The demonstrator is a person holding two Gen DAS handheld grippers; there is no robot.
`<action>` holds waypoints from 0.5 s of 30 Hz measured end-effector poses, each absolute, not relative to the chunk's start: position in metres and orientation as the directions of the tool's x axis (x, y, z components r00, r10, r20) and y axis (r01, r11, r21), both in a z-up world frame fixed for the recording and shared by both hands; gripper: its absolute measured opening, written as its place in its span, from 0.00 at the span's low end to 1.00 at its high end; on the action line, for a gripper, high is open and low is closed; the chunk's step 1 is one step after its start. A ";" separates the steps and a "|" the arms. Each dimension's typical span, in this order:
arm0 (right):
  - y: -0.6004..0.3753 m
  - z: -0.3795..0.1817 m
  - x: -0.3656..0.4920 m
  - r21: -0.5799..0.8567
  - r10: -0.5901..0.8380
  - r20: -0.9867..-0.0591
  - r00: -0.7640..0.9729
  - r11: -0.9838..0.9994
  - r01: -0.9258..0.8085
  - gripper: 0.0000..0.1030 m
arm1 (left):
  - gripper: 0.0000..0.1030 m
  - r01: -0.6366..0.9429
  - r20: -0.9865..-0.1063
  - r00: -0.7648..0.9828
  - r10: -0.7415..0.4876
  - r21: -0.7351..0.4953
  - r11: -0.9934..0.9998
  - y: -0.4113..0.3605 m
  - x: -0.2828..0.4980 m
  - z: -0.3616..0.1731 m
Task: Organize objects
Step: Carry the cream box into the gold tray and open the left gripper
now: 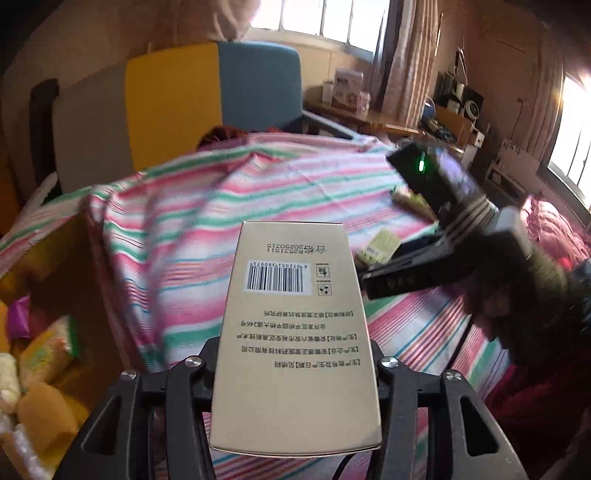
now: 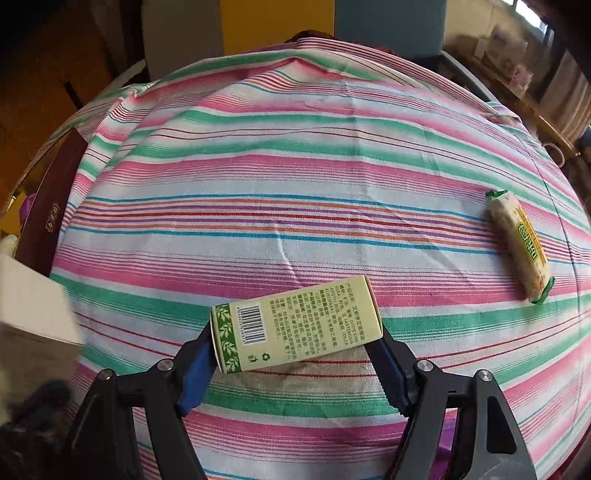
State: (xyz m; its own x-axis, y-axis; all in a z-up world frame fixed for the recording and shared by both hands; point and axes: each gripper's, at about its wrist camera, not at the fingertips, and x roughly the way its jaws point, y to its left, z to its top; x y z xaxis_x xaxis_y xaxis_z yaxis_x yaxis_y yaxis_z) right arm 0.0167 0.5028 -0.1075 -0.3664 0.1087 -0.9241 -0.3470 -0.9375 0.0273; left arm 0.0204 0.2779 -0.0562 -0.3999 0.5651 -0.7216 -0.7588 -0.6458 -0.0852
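The left claw [image 1: 295,373], angled down over the striped cloth-covered desk [image 1: 229,206], pinches a tall beige cardboard box [image 1: 291,332] clear of it. The right claw [image 2: 295,354] points steeply down, pinching a pale green carton [image 2: 295,328] lying near the desk's near edge.

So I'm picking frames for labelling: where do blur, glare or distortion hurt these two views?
Left wrist view: the right gripper is smeared by motion blur, the windows are blown out, yet the beige box reads sharp. Right wrist view: sharp on the green-and-cream box and the snack bar; fisheye bulges the striped cloth into a dome, and the corners go dark.
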 end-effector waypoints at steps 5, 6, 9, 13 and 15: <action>0.502 -0.108 0.016 0.034 0.112 -0.917 -0.383 -0.934 -0.355 0.74 | 0.49 -0.736 -0.704 -0.440 0.557 -0.073 -0.673 0.261 0.023 -0.039; 0.498 -0.107 0.026 0.033 0.116 -0.915 -0.386 -0.933 -0.358 0.74 | 0.49 -0.730 -0.701 -0.450 0.554 -0.068 -0.679 0.257 0.022 -0.037; 0.497 -0.107 0.026 0.030 0.121 -0.912 -0.392 -0.933 -0.358 0.74 | 0.49 -0.716 -0.695 -0.467 0.546 -0.065 -0.695 0.246 0.024 -0.031; 0.498 -0.109 0.023 0.026 0.127 -0.907 -0.400 -0.934 -0.356 0.74 | 0.49 -0.697 -0.692 -0.483 0.537 -0.068 -0.714 0.231 0.024 -0.028; 0.497 -0.109 0.022 0.022 0.132 -0.906 -0.403 -0.935 -0.355 0.75 | 0.49 -0.686 -0.688 -0.494 0.531 -0.066 -0.724 0.223 0.024 -0.027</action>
State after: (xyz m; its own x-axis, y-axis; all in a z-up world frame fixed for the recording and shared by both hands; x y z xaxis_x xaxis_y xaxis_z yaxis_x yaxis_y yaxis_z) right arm 0.0220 0.4971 -0.1094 -0.4032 0.1316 -0.9056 -0.3551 -0.9346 0.0223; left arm 0.0238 0.2231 -0.0266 -0.4945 0.5308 -0.6883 -0.6863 -0.7243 -0.0655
